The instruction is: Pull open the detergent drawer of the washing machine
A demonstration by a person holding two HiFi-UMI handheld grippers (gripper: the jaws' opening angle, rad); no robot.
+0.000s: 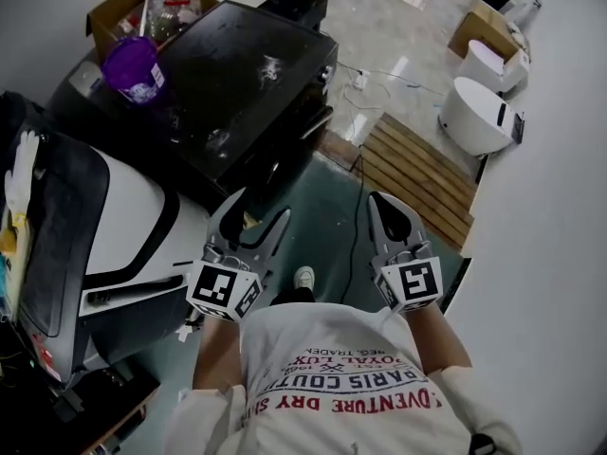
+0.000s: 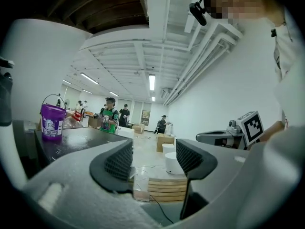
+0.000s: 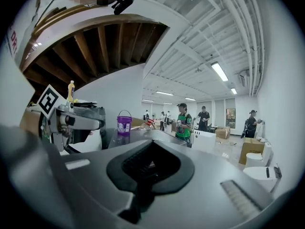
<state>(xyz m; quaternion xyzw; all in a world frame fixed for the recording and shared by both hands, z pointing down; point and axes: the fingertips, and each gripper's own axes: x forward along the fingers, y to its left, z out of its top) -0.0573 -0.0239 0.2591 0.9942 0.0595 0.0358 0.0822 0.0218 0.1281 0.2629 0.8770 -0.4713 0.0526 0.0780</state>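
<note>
Head view looks steeply down on two tools held side by side at the person's waist, over a green floor [image 1: 327, 226]. The dark, box-shaped appliance [image 1: 237, 83] ahead and to the left I take to be the washing machine. A purple bucket [image 1: 133, 67] stands at the far end of its top. The detergent drawer cannot be picked out: the machine's front face is foreshortened and in shadow from this angle. The left tongs [image 1: 258, 214] are spread apart and hold nothing. In the left gripper view only the floor and a wooden pallet [image 2: 164, 187] show through the gap. Being open and on the side nearer the machine, they look readied to take the drawer's front. The right tongs [image 1: 387, 207] are closed together on nothing, which the right gripper view bears out, so this tool seems to be idle rather than the one meant to pull. Neither tool touches the machine, and the pull has not begun. The drawer must first be found and approached.
</note>
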